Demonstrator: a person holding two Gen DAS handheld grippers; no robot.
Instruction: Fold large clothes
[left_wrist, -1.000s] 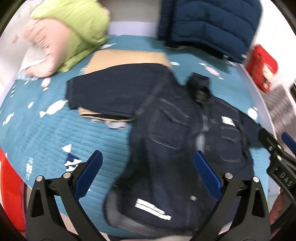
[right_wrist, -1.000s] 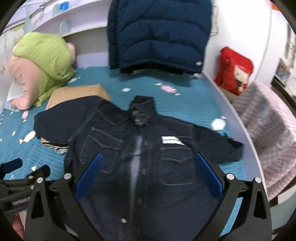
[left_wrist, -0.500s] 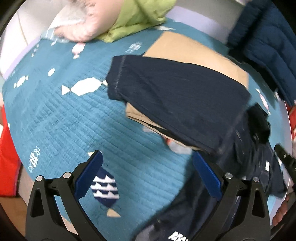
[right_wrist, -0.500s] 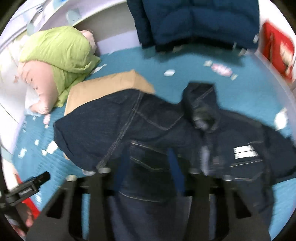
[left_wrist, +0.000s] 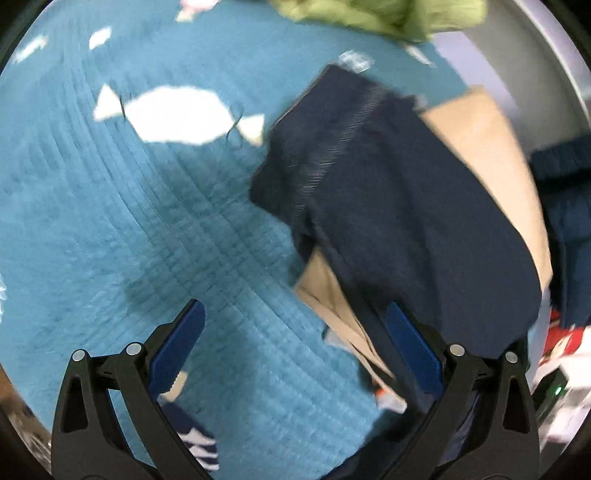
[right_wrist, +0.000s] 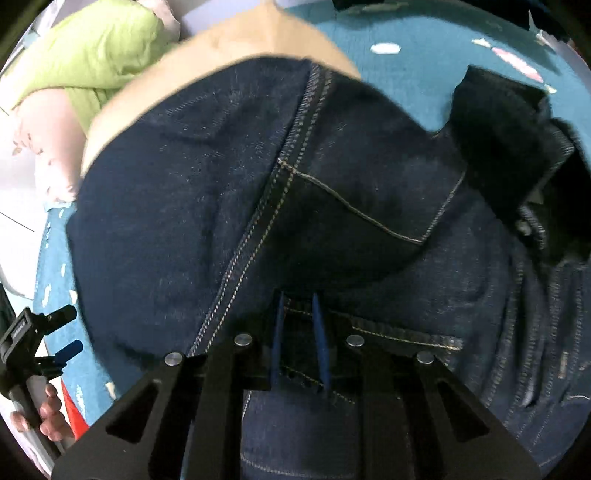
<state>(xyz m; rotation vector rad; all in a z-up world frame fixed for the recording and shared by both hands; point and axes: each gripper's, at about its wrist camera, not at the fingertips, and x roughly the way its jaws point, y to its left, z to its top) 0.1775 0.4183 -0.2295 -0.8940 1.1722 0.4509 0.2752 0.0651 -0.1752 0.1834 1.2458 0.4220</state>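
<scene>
Right gripper (right_wrist: 299, 336) points steeply down onto the dark denim jacket (right_wrist: 332, 206), its blue pads drawn close together and still closing, with a fold of denim near a stitched pocket edge between them; whether they already pinch it cannot be told for sure. Left gripper (left_wrist: 291, 347) has its jaws wide apart with nothing between them, above the teal quilted bedspread (left_wrist: 110, 221) just left of the jacket's sleeve (left_wrist: 399, 206). That sleeve lies spread to the left across a tan folded garment (left_wrist: 495, 147), which shows beyond and below it. Jacket body lies flat on the bed, its collar (right_wrist: 509, 147) to the far right. A green and pink pillow (right_wrist: 92, 55) sits at the far left. In the right wrist view, a hand (right_wrist: 48, 413) holds the left gripper's handle at the near left.
</scene>
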